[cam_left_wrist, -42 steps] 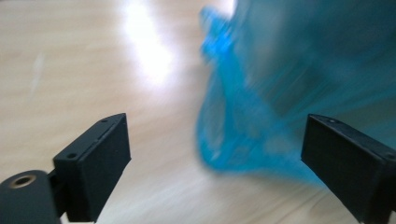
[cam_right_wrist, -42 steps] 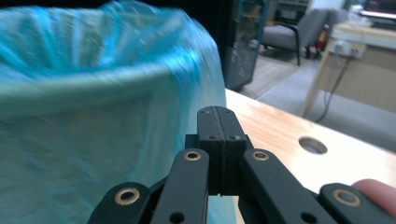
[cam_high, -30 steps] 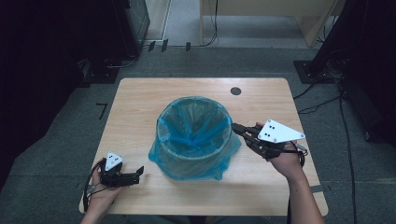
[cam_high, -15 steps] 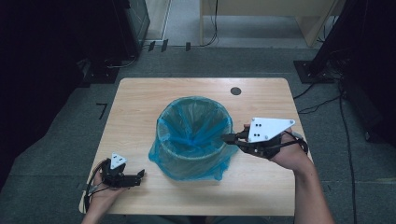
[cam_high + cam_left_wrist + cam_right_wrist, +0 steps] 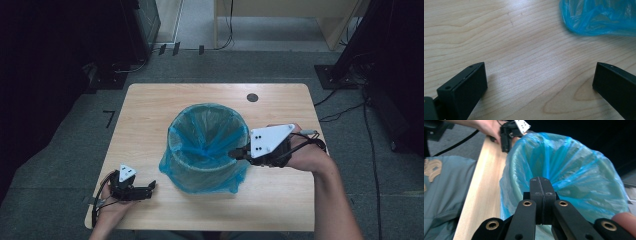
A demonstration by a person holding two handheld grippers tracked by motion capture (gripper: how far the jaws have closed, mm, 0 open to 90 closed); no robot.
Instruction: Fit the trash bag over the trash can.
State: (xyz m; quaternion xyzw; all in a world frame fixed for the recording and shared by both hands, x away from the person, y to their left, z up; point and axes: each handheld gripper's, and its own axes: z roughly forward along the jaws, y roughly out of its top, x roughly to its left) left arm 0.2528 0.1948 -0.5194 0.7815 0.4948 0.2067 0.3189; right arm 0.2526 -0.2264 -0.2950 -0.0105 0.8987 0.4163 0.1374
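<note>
Blue plastic lines the bin (image 5: 207,145) that stands near the middle of the wooden table (image 5: 150,107), and the liner's loose skirt (image 5: 200,177) spills over the rim and bunches on the tabletop around the base. From the bin, the right gripper (image 5: 234,152) comes in at about 3 o'clock, its tips right at the rim on that side. In the right gripper view its two black jaws are pressed flat together, with no gap showing between them, and they sit against the upper edge of the blue bag (image 5: 574,170); whether a fold of plastic is caught between them I cannot tell, since the pads meet face to face and hide anything thin. The right hand (image 5: 305,152) holds that tool from the table's right edge, with the grey three-cornered plate on top.

From the bin, the left gripper (image 5: 150,187) lies at about 7 o'clock, near the front left corner of the table and well apart from the bin's wall. Its jaws are spread wide in the left gripper view, one at each lower corner, with bare wood grain (image 5: 524,62) between them and nothing held. A bulge of the blue liner (image 5: 599,17) sits at about 1 o'clock from those jaws, apart from both of them. The left hand (image 5: 112,207) rests at the front edge of the table.

A small dark round spot (image 5: 252,97) marks the tabletop at about 1 o'clock from the bin, near the far edge.
</note>
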